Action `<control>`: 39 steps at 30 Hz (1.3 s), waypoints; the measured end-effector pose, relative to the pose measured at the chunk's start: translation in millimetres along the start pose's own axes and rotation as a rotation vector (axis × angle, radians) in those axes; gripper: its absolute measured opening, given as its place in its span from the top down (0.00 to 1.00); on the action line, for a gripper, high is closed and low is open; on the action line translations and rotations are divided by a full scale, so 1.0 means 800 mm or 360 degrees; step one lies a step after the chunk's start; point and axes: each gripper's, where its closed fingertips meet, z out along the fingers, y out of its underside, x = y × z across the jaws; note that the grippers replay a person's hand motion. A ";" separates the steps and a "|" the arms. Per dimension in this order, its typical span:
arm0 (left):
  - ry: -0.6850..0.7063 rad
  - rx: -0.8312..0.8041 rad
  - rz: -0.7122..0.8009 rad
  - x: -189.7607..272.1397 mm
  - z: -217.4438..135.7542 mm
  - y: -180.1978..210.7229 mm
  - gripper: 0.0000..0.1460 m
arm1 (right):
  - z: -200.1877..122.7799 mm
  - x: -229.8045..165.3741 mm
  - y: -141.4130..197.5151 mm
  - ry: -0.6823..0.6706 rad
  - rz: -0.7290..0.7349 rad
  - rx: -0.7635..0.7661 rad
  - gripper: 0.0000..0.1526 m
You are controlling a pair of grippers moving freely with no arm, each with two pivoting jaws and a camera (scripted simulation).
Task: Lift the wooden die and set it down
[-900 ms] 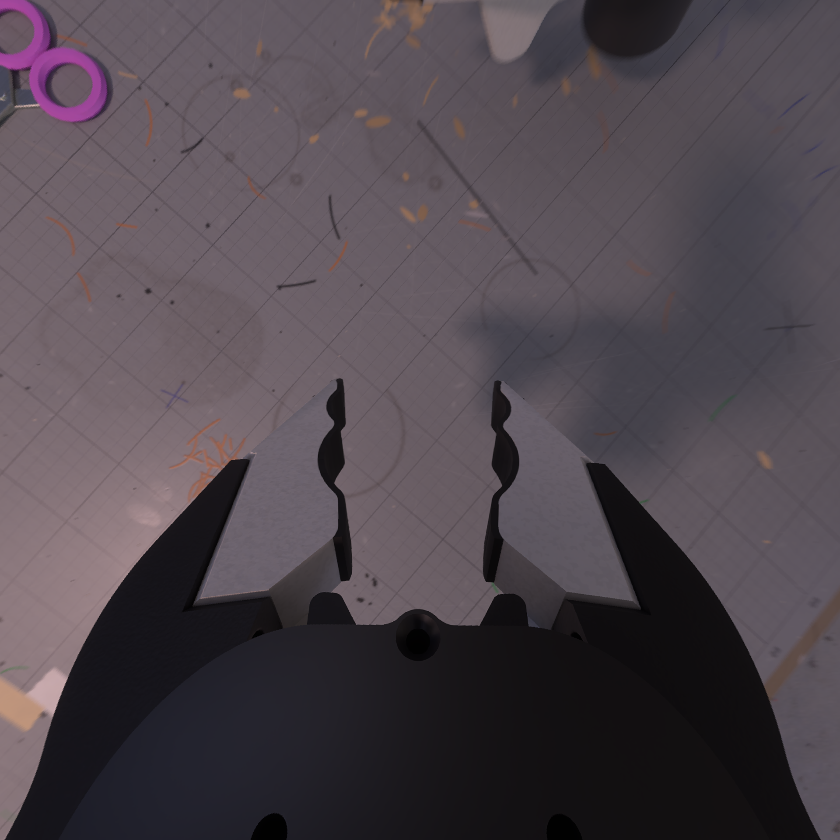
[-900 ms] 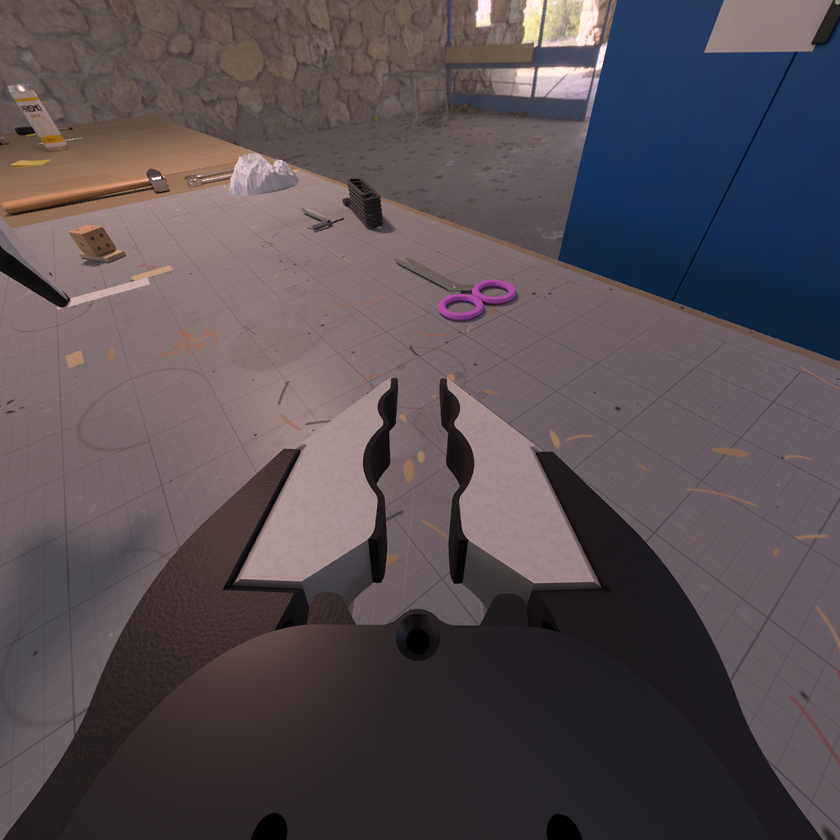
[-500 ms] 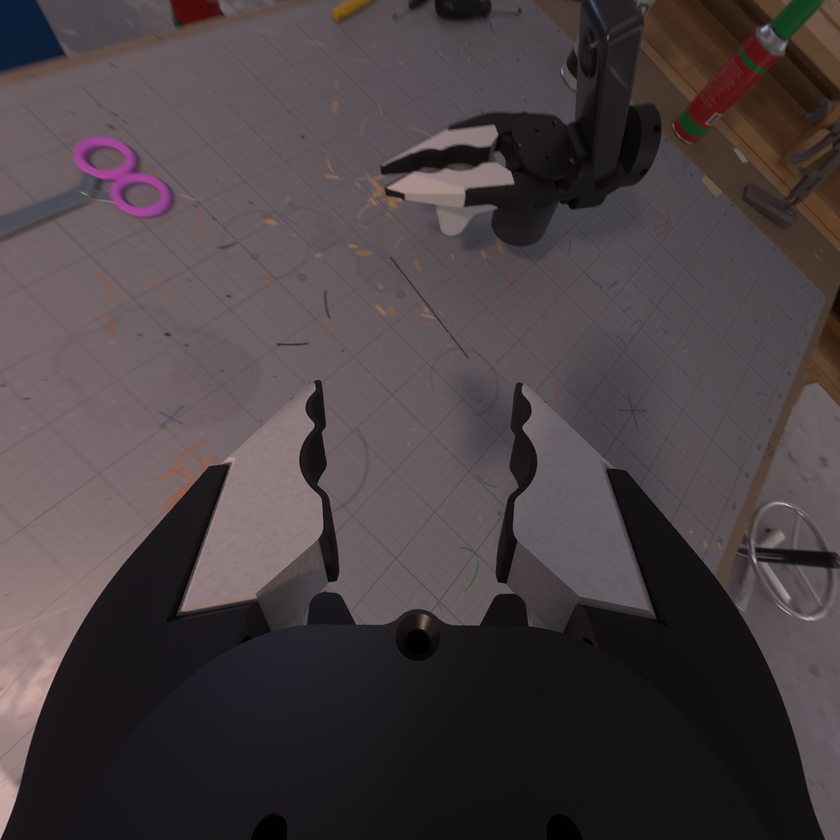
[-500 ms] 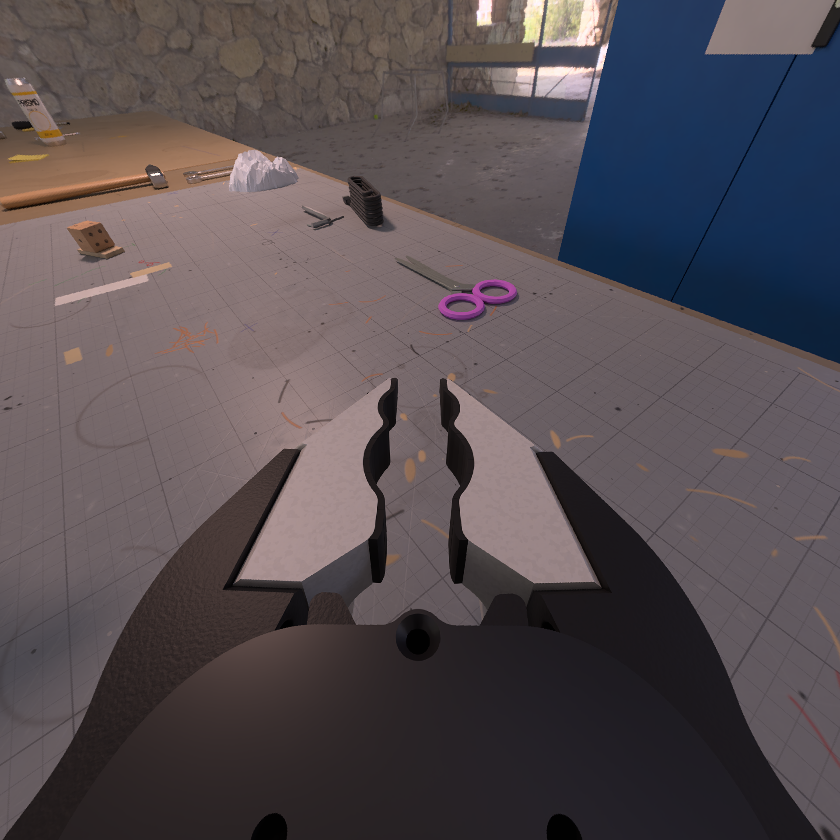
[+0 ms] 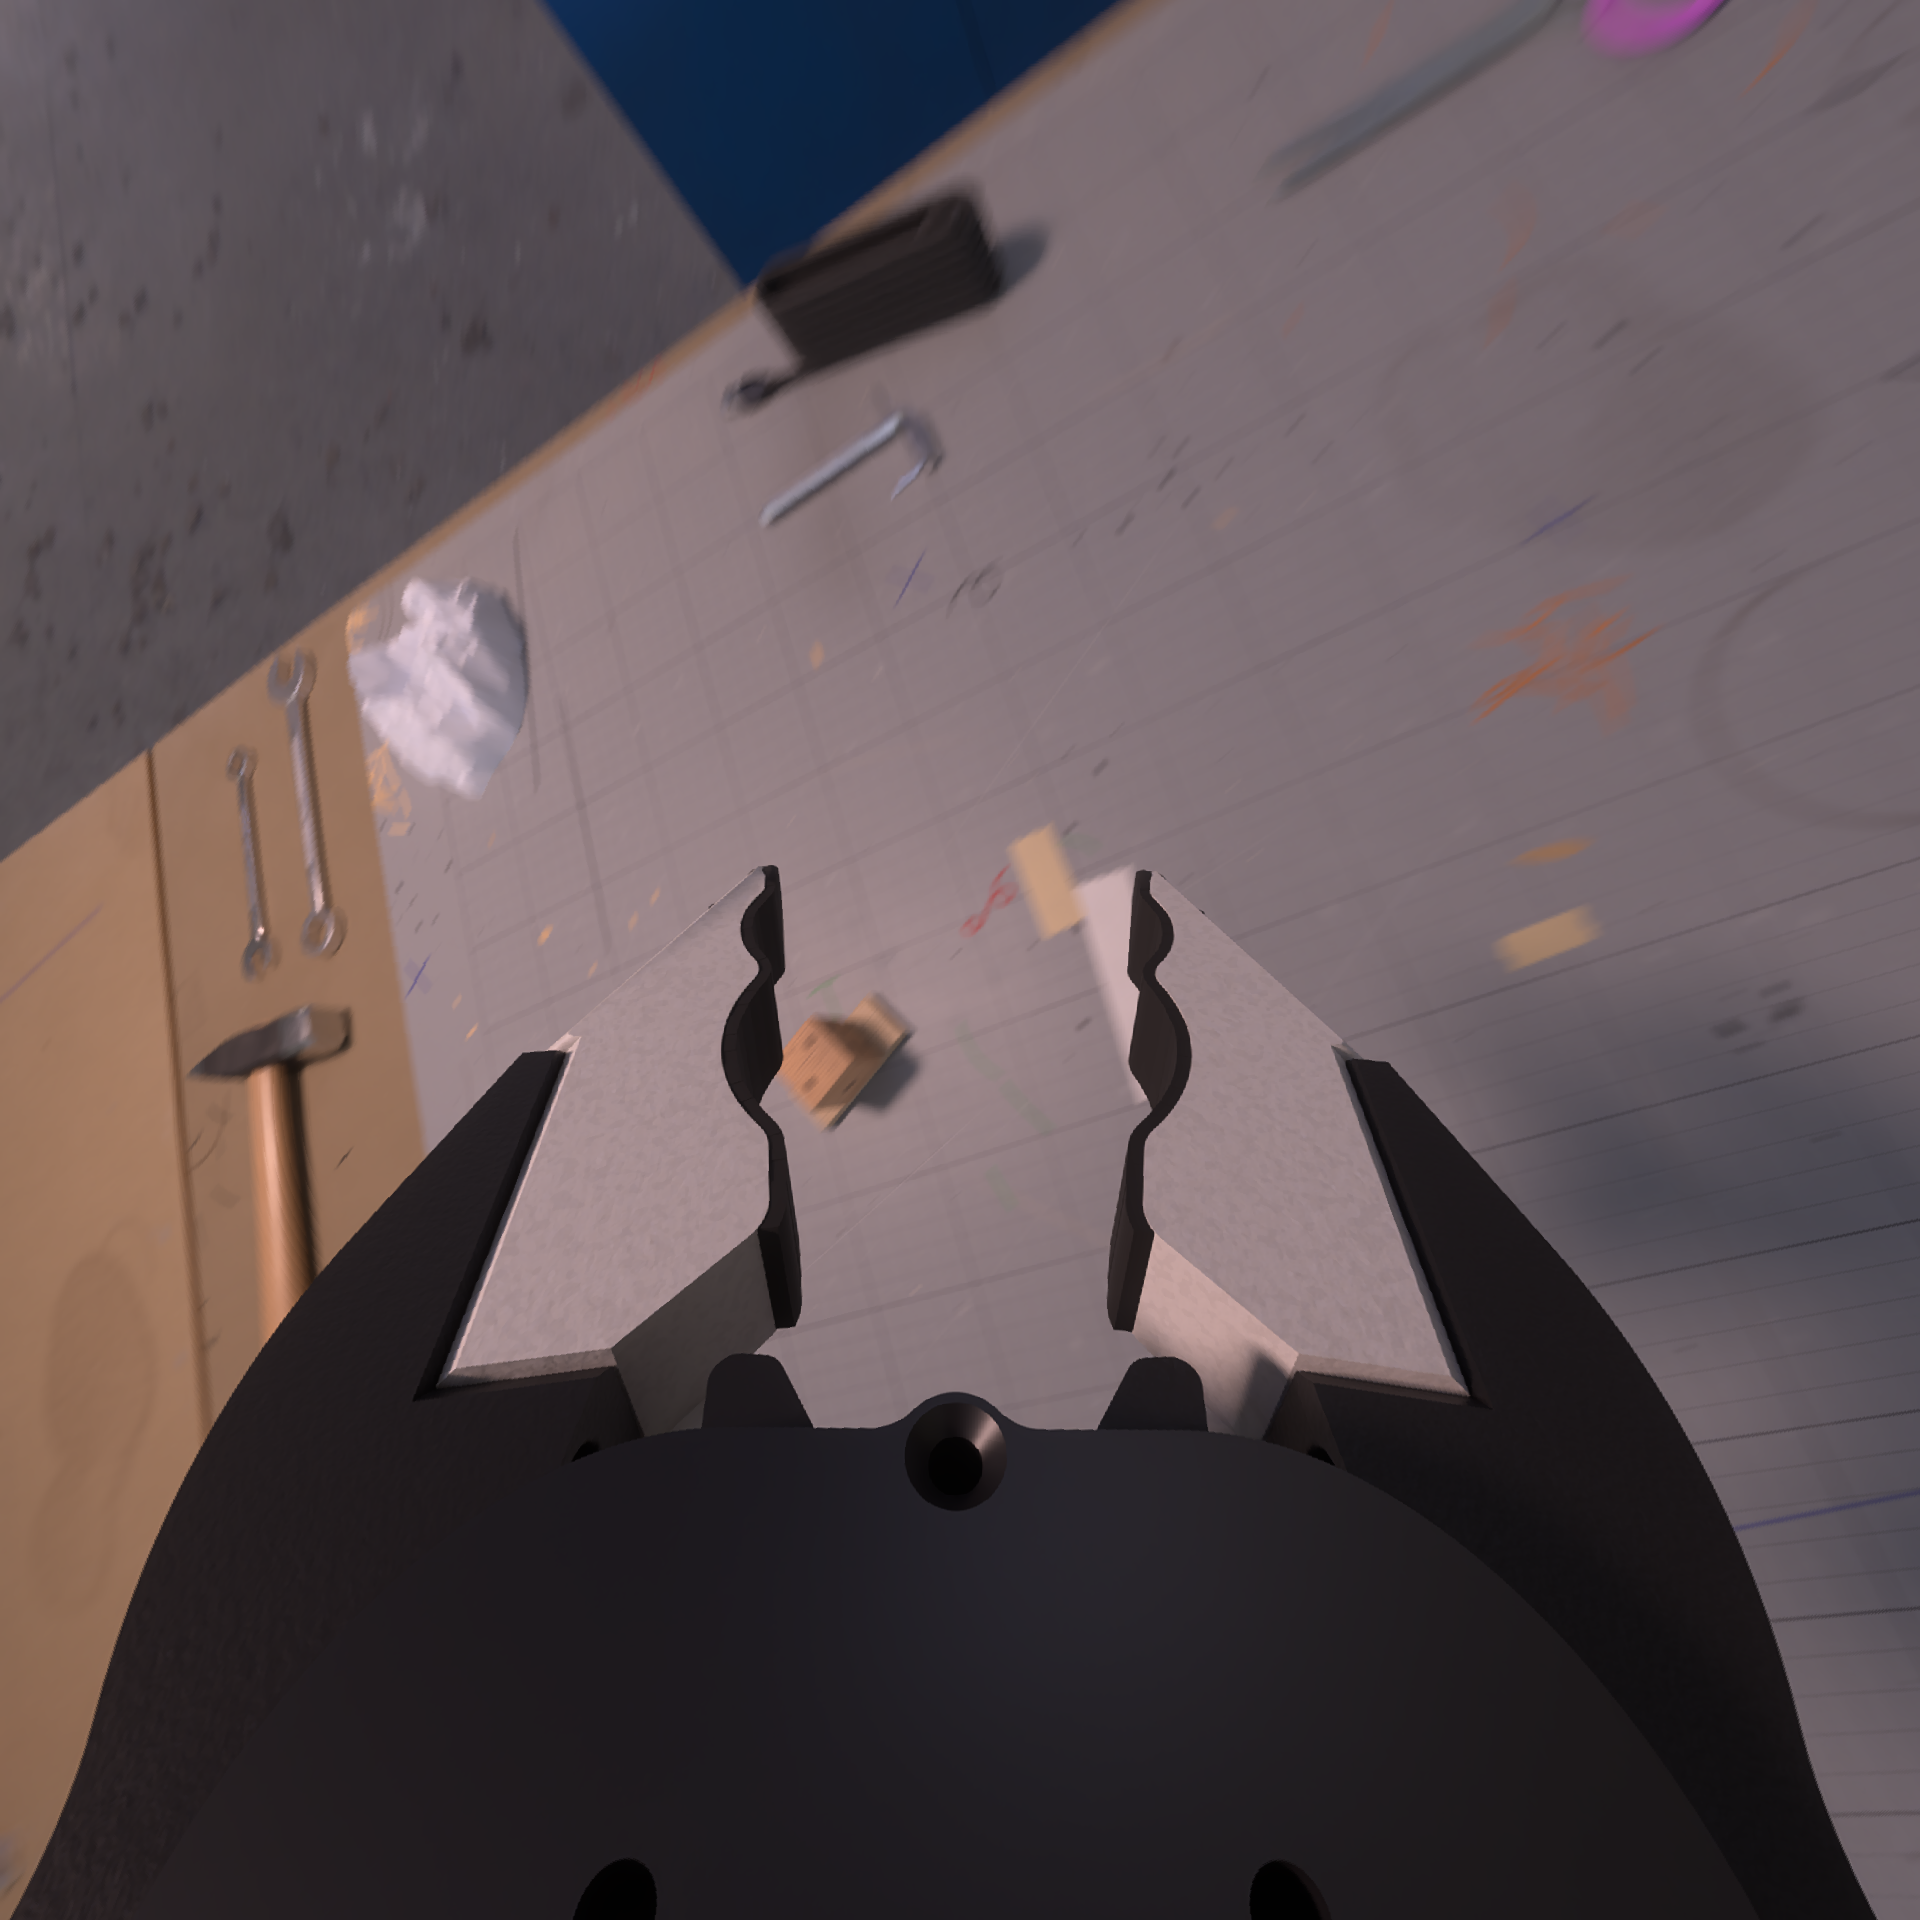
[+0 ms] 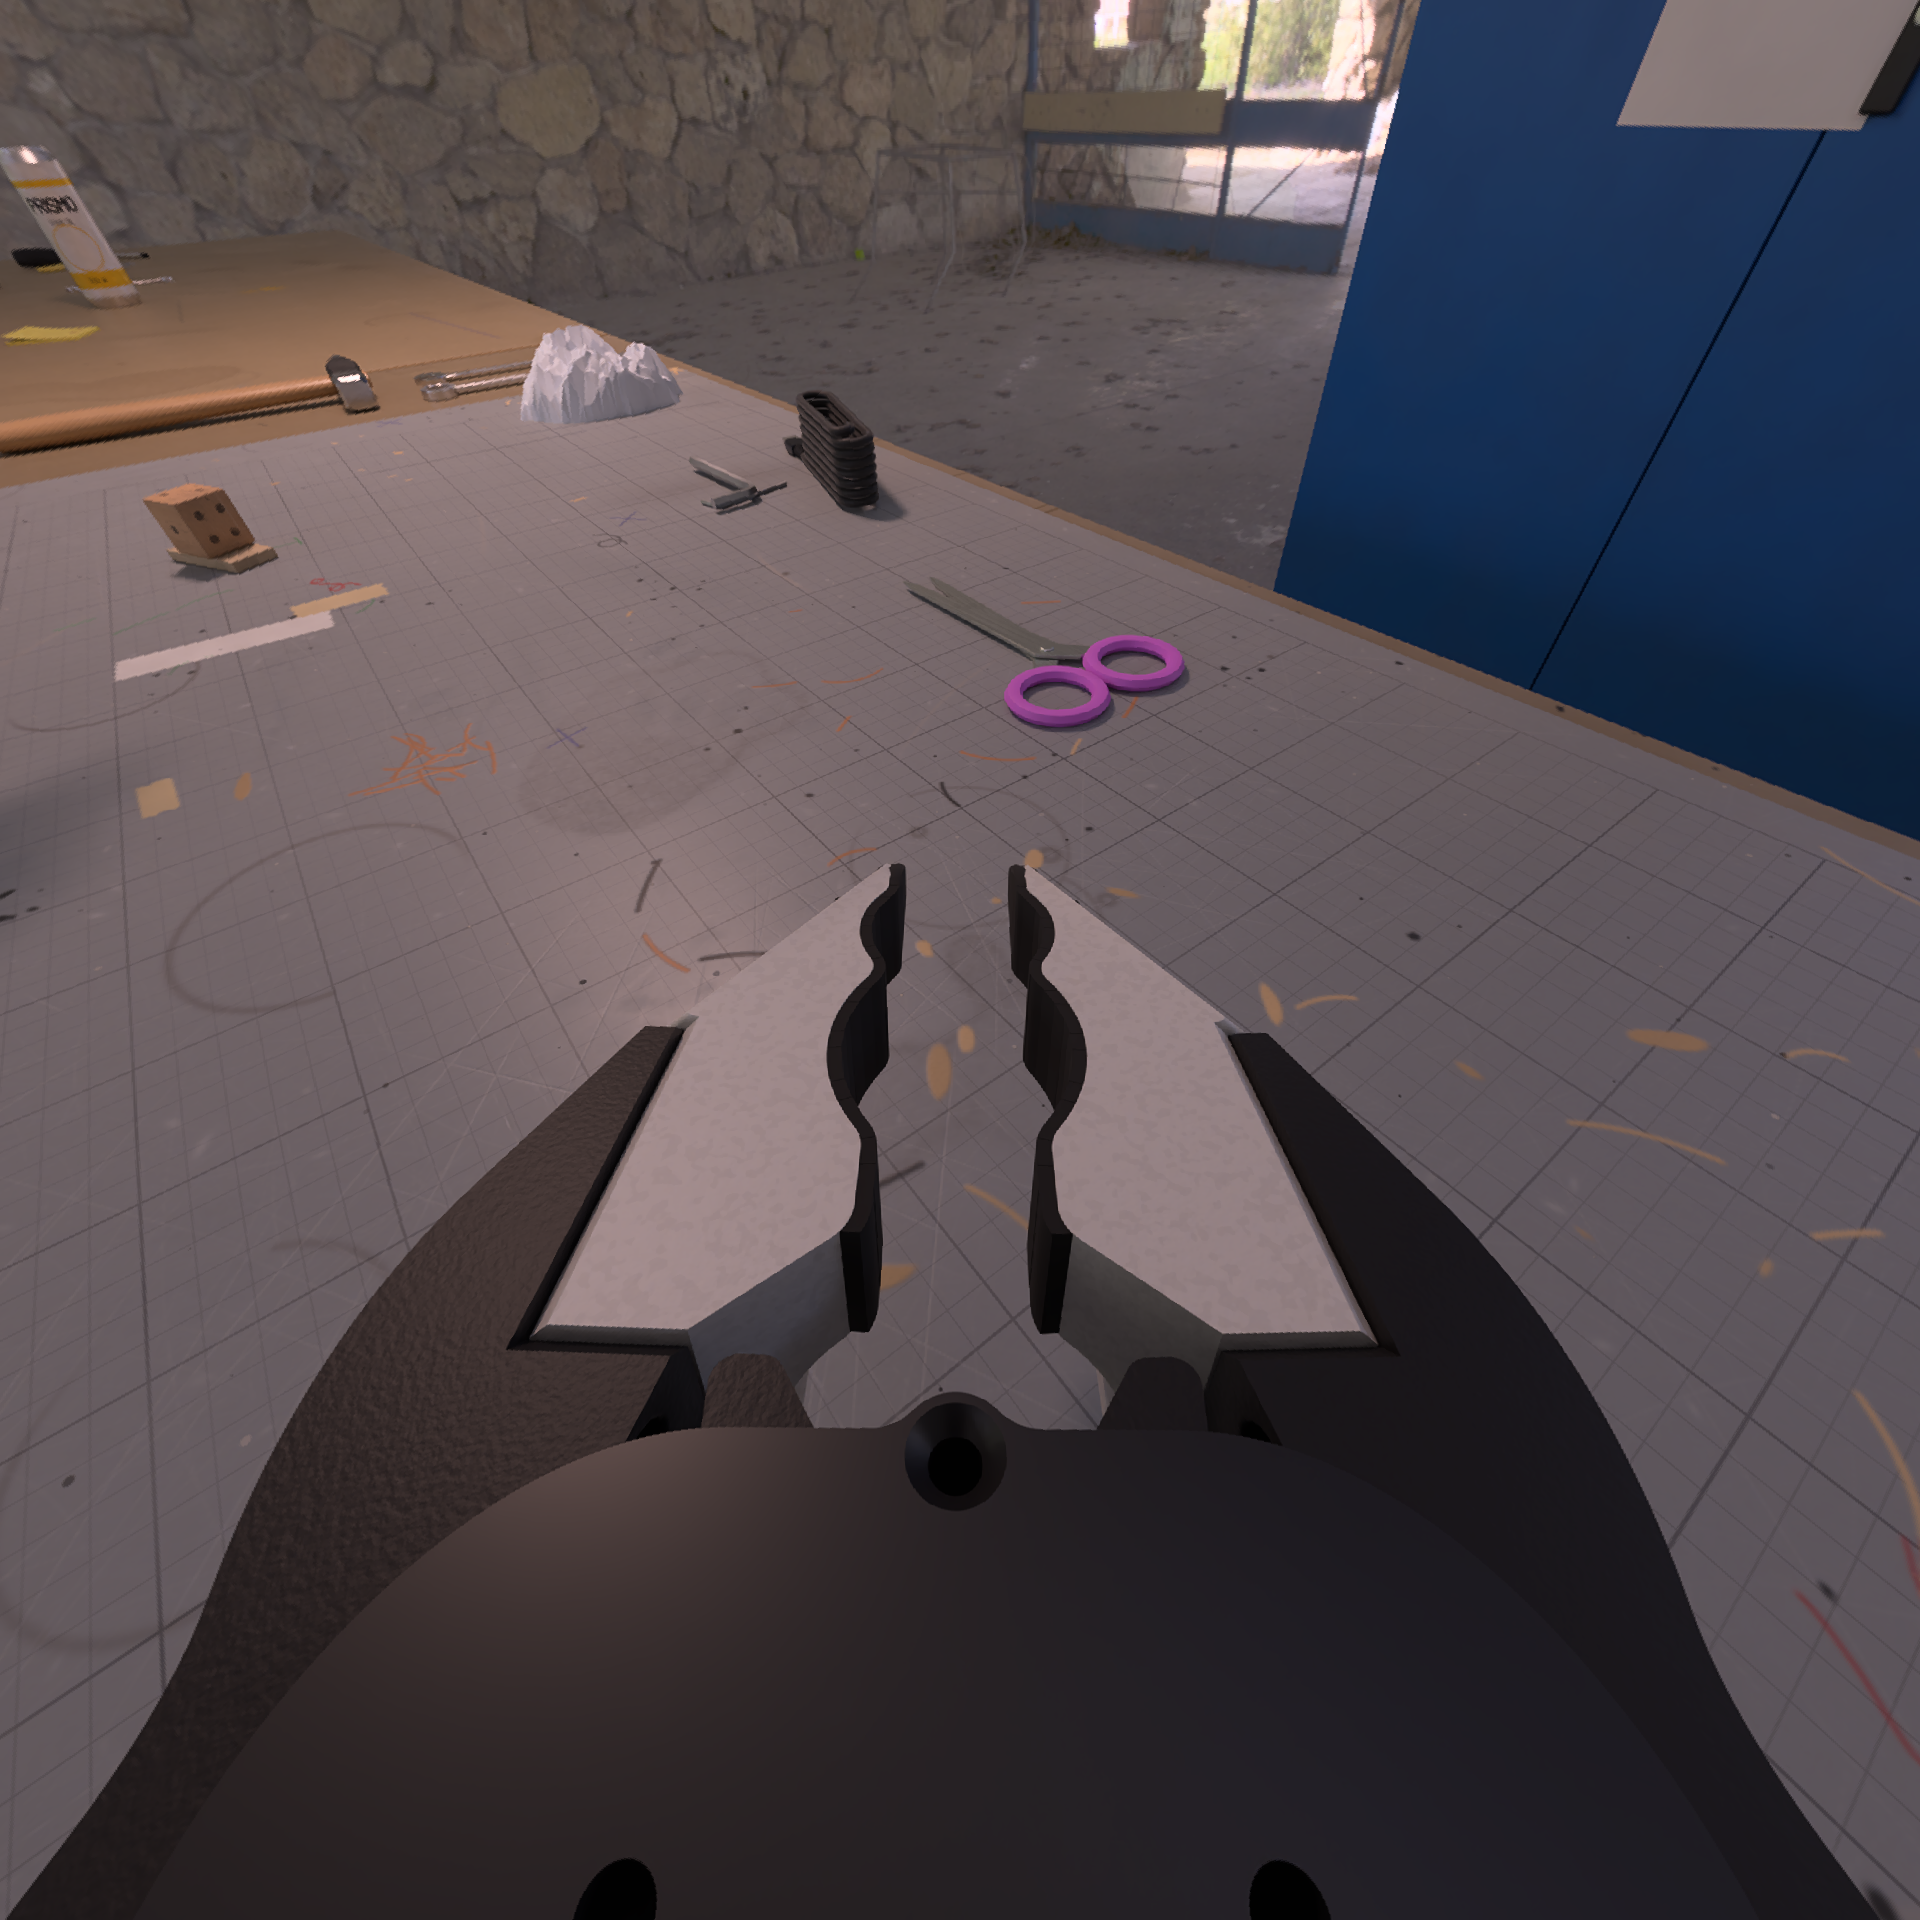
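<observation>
The wooden die (image 5: pixel 826 1065) shows blurred in the left wrist view, on the grey cutting mat, leaning on a small wooden chip (image 5: pixel 881 1023). It lies beyond and between the fingers of my left gripper (image 5: pixel 954 883), which is open and empty, well above the mat. In the right wrist view the die (image 6: pixel 200 517) sits far off at the upper left on the chip. My right gripper (image 6: pixel 956 878) is open with a narrow gap, empty, low over the mat.
Purple-handled scissors (image 6: pixel 1081 675), a black ribbed part (image 6: pixel 840 449), a small metal tool (image 6: pixel 736 486), crumpled white paper (image 6: pixel 594 376), a hammer (image 5: pixel 275 1132) and wrenches (image 5: pixel 303 800) lie around. White tape strips (image 6: pixel 223 649) lie near the die. The table edge (image 6: pixel 1455 665) runs along the right.
The left gripper has swung round fast, from facing the right gripper to facing the die, and opened a little wider. The right gripper has stayed still.
</observation>
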 end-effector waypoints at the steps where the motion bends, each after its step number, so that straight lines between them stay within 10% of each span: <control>1: -0.0021 -0.0069 0.0011 -0.017 0.008 0.018 0.55 | 0.000 0.000 0.000 0.0001 -0.0006 -0.0001 0.87; 17: 0.0347 -0.0900 0.0826 -0.090 0.158 0.176 0.65 | 0.006 -0.001 0.003 0.0026 -0.0041 -0.0043 0.88; 39: 0.1003 -0.1150 0.0944 -0.074 0.164 0.212 0.78 | 0.012 -0.001 0.008 -0.0060 0.0044 -0.0102 0.91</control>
